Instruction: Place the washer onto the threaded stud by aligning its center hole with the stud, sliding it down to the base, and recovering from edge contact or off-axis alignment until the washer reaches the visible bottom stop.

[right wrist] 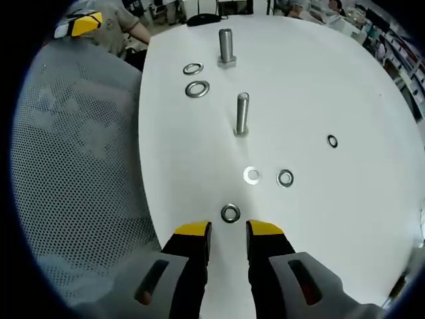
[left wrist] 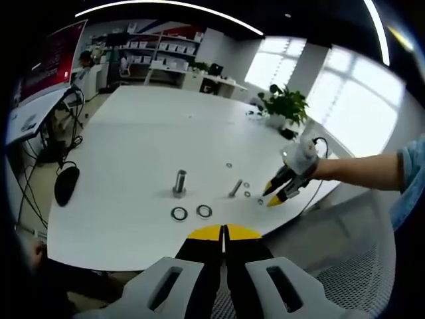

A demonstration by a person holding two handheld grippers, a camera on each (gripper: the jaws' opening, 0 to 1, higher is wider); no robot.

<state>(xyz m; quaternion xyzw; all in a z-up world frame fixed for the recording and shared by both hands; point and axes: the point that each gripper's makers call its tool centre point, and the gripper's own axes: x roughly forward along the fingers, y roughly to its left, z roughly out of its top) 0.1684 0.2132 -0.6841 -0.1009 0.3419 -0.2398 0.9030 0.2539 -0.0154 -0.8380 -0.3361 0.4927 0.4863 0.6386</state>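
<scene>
We see the washer (right wrist: 230,213) lying just ahead of our right gripper's (right wrist: 229,229) parted, empty jaws, threaded stud (right wrist: 242,114) farther ahead, left gripper (left wrist: 224,232) clenched.

Both grippers share one build: the left gripper (left wrist: 224,232) and right gripper (right wrist: 229,229) have black jaws capped yellow on pale grey housings with slotted openings. Beside the white table (left wrist: 146,139), the person's forearm wears a light blue sleeve (left wrist: 410,179).

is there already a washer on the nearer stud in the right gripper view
No, the stud stands bare; the nearest washer lies flat on the table.
</scene>
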